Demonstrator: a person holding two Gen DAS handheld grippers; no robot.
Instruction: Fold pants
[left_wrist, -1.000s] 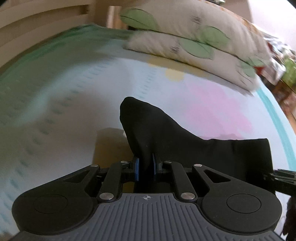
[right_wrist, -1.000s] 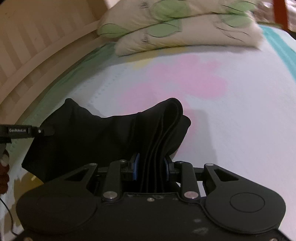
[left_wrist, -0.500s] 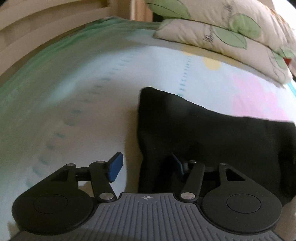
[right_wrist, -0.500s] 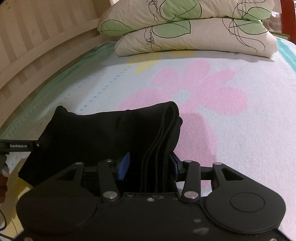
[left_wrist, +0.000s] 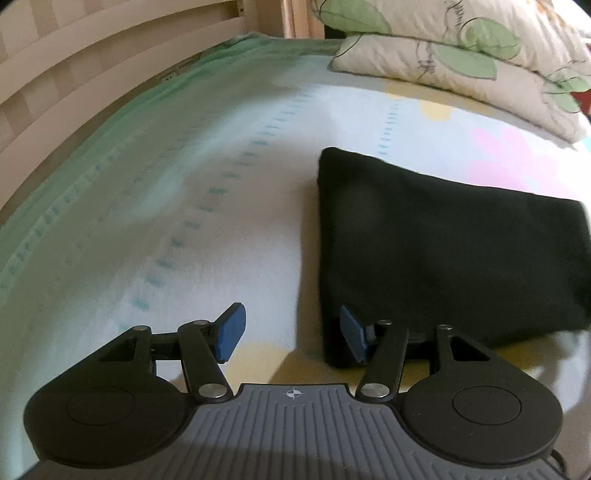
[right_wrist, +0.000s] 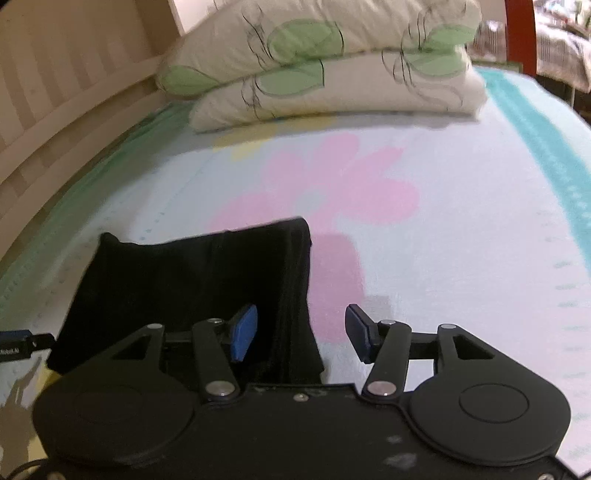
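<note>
**Folded black pants lying on the bed, both grippers apart**

A slatted pale wooden bed frame is curving along the left. Beside it, a soft sheet with dashed teal stitching and a pink flower print is covering the mattress. The pants, matte black and folded into a thick rectangular bundle, are lying flat on the sheet, layered edges showing in the right wrist view. Two plump leaf-printed pillows are sitting stacked well beyond them.

The left gripper is standing wide, holding nothing, its right blue pad beside the bundle's near corner. The right gripper is opening, its pads not pressing the bundle's edge lying between them.
</note>
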